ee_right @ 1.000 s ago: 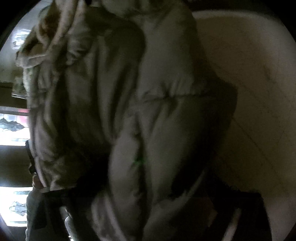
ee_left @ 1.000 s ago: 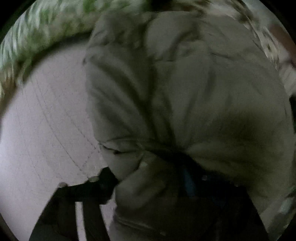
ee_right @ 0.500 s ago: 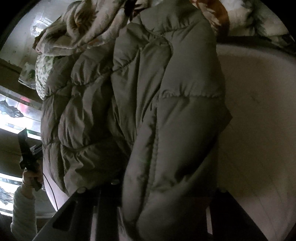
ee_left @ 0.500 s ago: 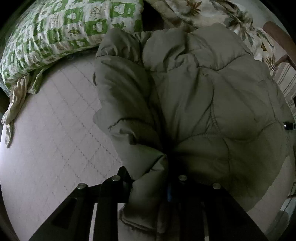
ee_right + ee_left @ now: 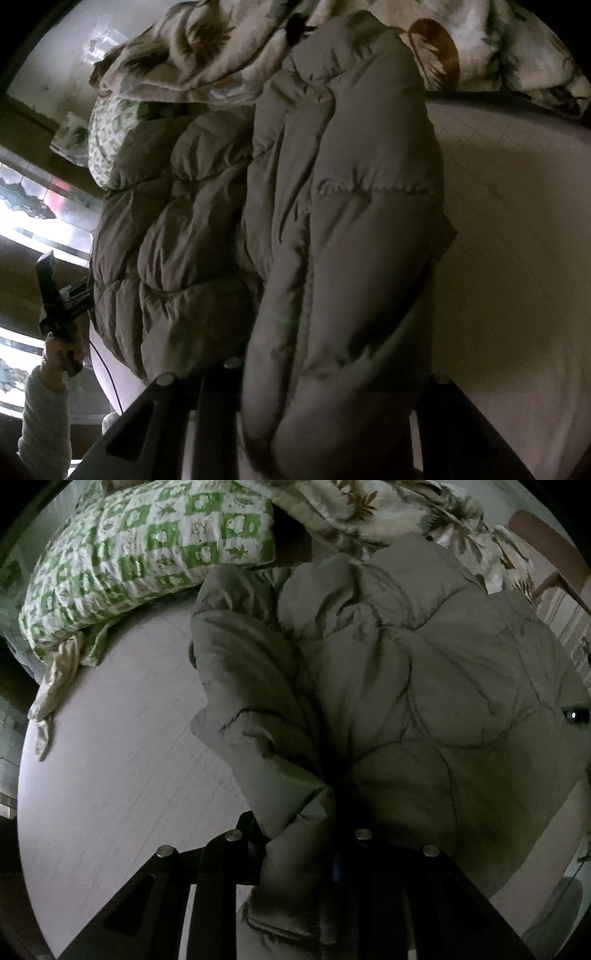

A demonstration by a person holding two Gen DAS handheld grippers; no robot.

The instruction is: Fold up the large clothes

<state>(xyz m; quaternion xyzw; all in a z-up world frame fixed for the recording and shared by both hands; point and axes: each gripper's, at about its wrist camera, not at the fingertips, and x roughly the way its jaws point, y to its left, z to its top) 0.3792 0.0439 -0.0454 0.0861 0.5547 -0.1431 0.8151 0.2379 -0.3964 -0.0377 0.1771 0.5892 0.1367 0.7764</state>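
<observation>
A grey-green quilted puffer jacket (image 5: 424, 686) hangs bunched above a pale quilted bed sheet (image 5: 122, 746). My left gripper (image 5: 295, 853) is shut on a fold of its edge, the fabric squeezed between the black fingers at the bottom of the left wrist view. In the right wrist view the same jacket (image 5: 332, 229) fills the middle, and my right gripper (image 5: 332, 398) is shut on a thick padded roll of it. The other hand-held gripper (image 5: 59, 295), held by a hand in a white sleeve, shows at the left edge.
A green-and-white patterned pillow (image 5: 147, 554) lies at the head of the bed. A leaf-print duvet (image 5: 388, 513) is heaped behind the jacket, also seen as the duvet (image 5: 207, 62). A wooden chair (image 5: 546, 550) stands at the far right. Bright windows (image 5: 33, 206) are at the left.
Both grippers closed on the jacket and lifted it off the sheet. More of the bed, pillow and duvet has come into view as they rose.
</observation>
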